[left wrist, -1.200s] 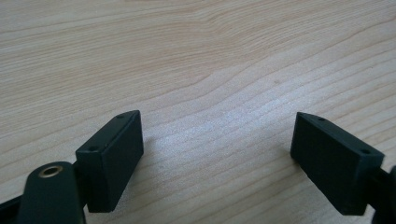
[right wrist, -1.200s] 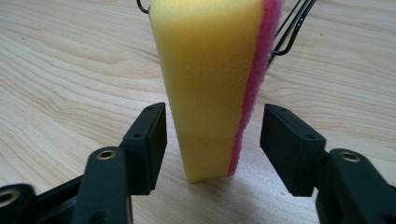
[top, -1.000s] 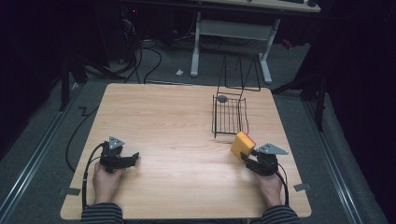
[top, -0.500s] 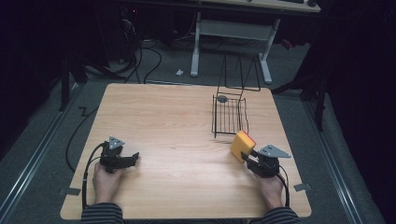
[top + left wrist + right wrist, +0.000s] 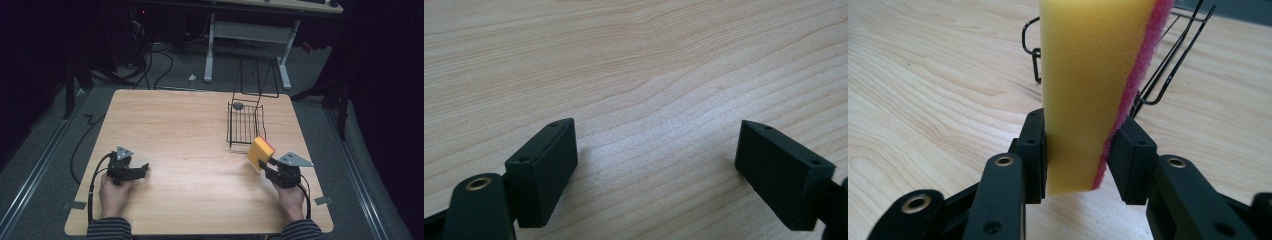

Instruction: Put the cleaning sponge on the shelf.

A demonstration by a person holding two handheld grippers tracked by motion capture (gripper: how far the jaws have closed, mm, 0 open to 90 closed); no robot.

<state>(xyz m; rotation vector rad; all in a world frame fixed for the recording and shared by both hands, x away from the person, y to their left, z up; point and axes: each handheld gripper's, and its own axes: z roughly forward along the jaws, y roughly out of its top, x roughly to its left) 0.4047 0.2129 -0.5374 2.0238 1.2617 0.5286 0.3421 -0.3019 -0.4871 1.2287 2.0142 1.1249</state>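
A yellow sponge (image 5: 260, 152) with a pink scouring side (image 5: 1133, 85) stands on end, squeezed between the jaws of my right gripper (image 5: 268, 165) near the table's right front. In the right gripper view the sponge (image 5: 1088, 85) rises upright with the black wire rack (image 5: 1168, 65) just behind it. The wire rack (image 5: 245, 125) lies on the table a short way beyond the sponge. My left gripper (image 5: 142, 169) rests low at the left front, open, its jaws wide apart over bare wood (image 5: 654, 145) with nothing between them.
A small grey round object (image 5: 238, 106) sits at the rack's far end. The wooden table (image 5: 175, 130) has its edges close to both hands. Desk legs (image 5: 209, 50) and cables (image 5: 165, 60) lie on the dark floor beyond.
My right gripper has lifted and shifted slightly with the sponge in it. The left gripper has stayed in place.
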